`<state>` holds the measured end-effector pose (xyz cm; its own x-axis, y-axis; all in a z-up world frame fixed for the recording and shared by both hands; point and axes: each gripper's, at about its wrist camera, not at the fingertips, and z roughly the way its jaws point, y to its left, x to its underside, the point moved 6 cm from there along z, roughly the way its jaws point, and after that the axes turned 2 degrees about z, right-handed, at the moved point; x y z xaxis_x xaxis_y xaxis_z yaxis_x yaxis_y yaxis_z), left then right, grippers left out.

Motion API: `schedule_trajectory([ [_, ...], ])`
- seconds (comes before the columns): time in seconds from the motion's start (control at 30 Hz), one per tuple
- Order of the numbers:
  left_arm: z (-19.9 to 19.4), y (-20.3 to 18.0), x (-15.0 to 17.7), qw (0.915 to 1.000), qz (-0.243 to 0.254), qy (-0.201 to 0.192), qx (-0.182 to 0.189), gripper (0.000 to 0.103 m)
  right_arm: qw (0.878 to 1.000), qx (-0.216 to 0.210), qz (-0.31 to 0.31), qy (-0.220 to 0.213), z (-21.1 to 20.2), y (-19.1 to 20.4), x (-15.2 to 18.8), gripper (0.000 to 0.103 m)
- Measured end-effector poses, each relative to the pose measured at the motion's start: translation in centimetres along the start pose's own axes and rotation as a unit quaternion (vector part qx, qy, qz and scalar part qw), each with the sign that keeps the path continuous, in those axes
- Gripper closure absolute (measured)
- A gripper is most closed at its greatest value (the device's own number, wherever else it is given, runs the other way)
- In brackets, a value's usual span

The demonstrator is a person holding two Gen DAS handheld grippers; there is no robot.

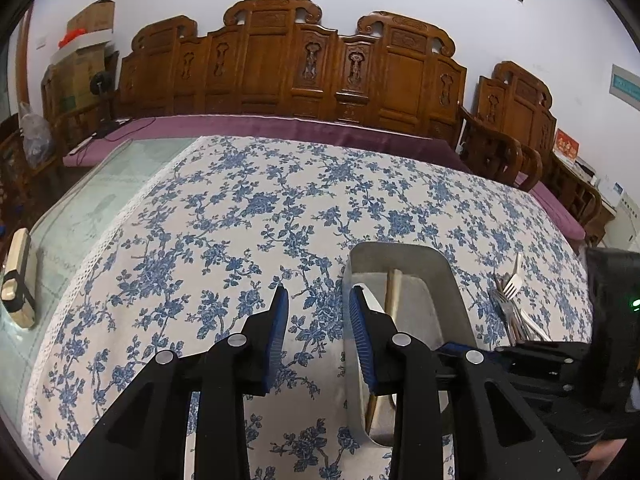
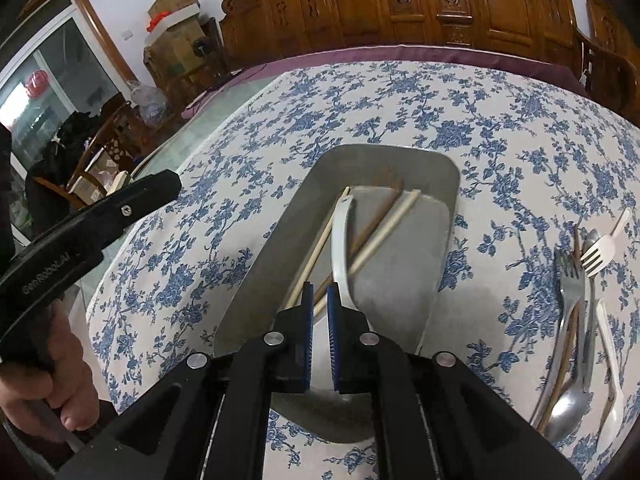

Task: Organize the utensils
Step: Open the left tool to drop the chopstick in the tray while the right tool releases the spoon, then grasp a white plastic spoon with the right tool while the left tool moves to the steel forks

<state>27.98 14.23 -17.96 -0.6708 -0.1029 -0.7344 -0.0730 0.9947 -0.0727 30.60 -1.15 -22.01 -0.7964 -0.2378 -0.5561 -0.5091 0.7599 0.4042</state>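
A metal tray (image 2: pixel 436 208) lies on the blue-flowered tablecloth and holds pale chopsticks (image 2: pixel 384 228), a brown chopstick (image 2: pixel 372 224) and a white spoon (image 2: pixel 342 240) laid across them. My right gripper (image 2: pixel 320 292) hangs over the tray's near end. Its jaws are a narrow slit apart, the spoon's wide end lies under them, and the pads do not visibly press on it. My left gripper (image 1: pixel 318 296) stands open at the tray's (image 1: pixel 452 280) left rim with nothing held. To the tray's right lies a loose pile: metal fork (image 2: pixel 570 276), white fork (image 2: pixel 600 252), metal spoon (image 2: pixel 568 408).
A carved wooden bench (image 1: pixel 280 64) with a purple cushion runs behind the table. The bare glass tabletop (image 1: pixel 80 208) on the left carries a cream block with black straps (image 1: pixel 18 280). A hand (image 2: pixel 60 380) holds the left gripper's handle. Cardboard boxes (image 1: pixel 88 40) are stacked at the back left.
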Motion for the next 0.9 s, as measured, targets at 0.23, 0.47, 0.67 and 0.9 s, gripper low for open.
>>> schedule_trajectory([
  [0.23, -0.3, -1.3, 0.3, 0.9998, 0.018, -0.005, 0.000, 0.056, 0.998, 0.029, -0.041, -0.030, -4.5, -1.4, 1.0, 0.093],
  [0.47, -0.8, -3.8, 1.2, 0.9985, 0.054, -0.007, 0.005, 0.036, 0.996, 0.056, -0.050, -0.047, -9.2, -4.5, 3.1, 0.088],
  [0.67, -2.9, -6.7, 2.4, 0.9974, 0.061, -0.007, 0.038, 0.029, 0.994, 0.080, -0.044, -0.058, -12.4, -7.7, 4.6, 0.068],
  [0.9, -5.9, -10.2, 3.5, 0.9947, 0.079, -0.016, 0.064, 0.018, 0.993, 0.102, -0.039, -0.053, -14.7, -11.5, 6.2, 0.063],
])
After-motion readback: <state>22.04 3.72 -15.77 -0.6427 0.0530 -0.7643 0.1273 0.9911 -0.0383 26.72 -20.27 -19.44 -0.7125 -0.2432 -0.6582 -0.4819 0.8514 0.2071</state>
